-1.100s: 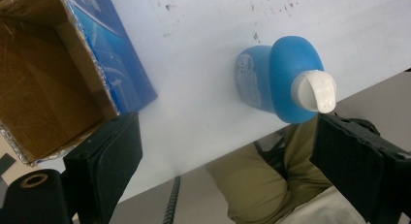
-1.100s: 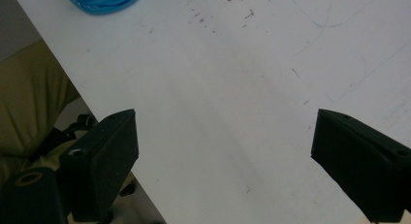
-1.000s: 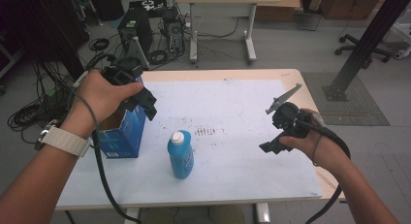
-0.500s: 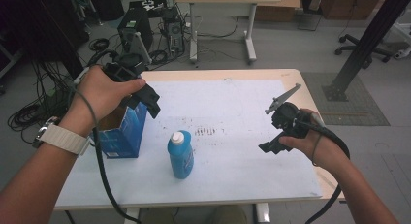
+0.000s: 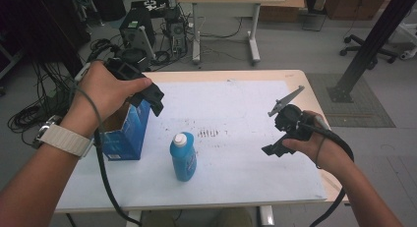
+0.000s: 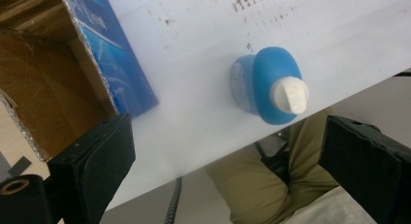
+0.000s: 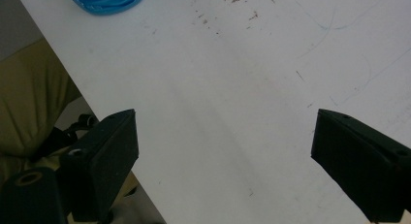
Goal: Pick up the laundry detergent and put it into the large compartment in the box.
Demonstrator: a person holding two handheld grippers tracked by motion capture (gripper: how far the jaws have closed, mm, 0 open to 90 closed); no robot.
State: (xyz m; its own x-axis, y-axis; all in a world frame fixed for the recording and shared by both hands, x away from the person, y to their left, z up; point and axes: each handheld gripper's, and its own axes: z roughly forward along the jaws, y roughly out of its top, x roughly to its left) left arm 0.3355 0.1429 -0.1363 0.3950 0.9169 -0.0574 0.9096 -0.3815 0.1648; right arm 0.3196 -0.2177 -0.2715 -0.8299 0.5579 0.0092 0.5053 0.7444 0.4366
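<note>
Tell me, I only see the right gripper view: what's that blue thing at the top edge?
Observer: A blue bottle with a white cap, standing upright on the table.
Operator: Is anything beside it?
Observer: A blue cardboard box, open on top, stands apart from it on the left hand's side.
Operator: Where's the other gripper?
Observer: The left gripper is held up by the box's corner. Its fingers have just been opening, with nothing between them.

High view overhead, gripper views close, sharing bottle [image 5: 182, 156]
</note>
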